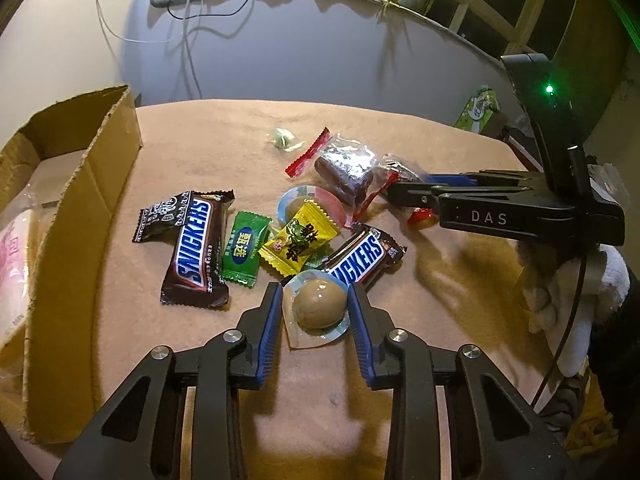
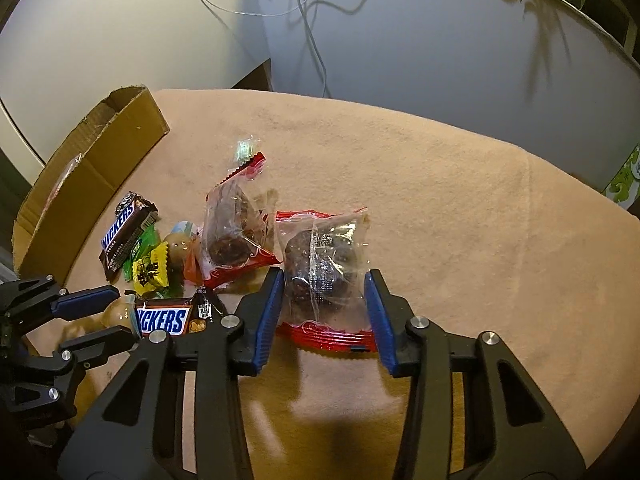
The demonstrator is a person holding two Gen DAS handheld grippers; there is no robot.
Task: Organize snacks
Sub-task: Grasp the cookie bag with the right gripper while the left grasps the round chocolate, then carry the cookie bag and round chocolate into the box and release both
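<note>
Left claw (image 1: 312, 312): pads touched sealed egg (image 1: 318, 304), lower centre; seemingly clamped.
Right claw (image 2: 325, 312): around cake packet (image 2: 322, 268), right pad apart.
Progress: snack pile (image 1: 280, 232) unsorted mid-table; cardboard box (image 1: 80, 208) left, nearly unfilled.
</note>
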